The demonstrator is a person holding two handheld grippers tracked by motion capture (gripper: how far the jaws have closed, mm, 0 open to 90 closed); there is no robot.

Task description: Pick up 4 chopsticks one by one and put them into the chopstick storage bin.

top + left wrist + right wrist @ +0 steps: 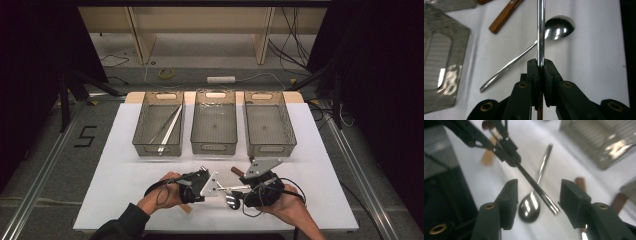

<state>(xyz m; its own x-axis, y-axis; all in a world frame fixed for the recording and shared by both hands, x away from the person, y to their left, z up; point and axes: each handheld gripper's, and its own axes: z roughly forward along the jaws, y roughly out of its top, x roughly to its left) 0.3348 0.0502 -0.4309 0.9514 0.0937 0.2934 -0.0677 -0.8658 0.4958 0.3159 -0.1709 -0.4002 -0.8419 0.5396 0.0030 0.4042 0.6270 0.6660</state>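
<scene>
My left gripper (540,62) is shut on a slim shiny metal rod (540,30) that runs straight out past its jaws. In the high view this left gripper (219,188) points right, near the table's front middle, and holds the rod (232,188) level above the white table. The rod's far end (536,187) lies in the gap of my right gripper (540,187), whose pads stand apart from it, open. That right gripper (246,192) faces the left one. A steel spoon (559,27) lies on the table beneath them, with its bowl (530,206) under the right jaws.
Three mesh baskets stand in a row at the back of the white table (125,170); the left basket (145,127) holds long metal utensils (169,131). Wooden-handled pieces (235,170) (504,16) lie near the grippers. Dark floor with cables surrounds the table.
</scene>
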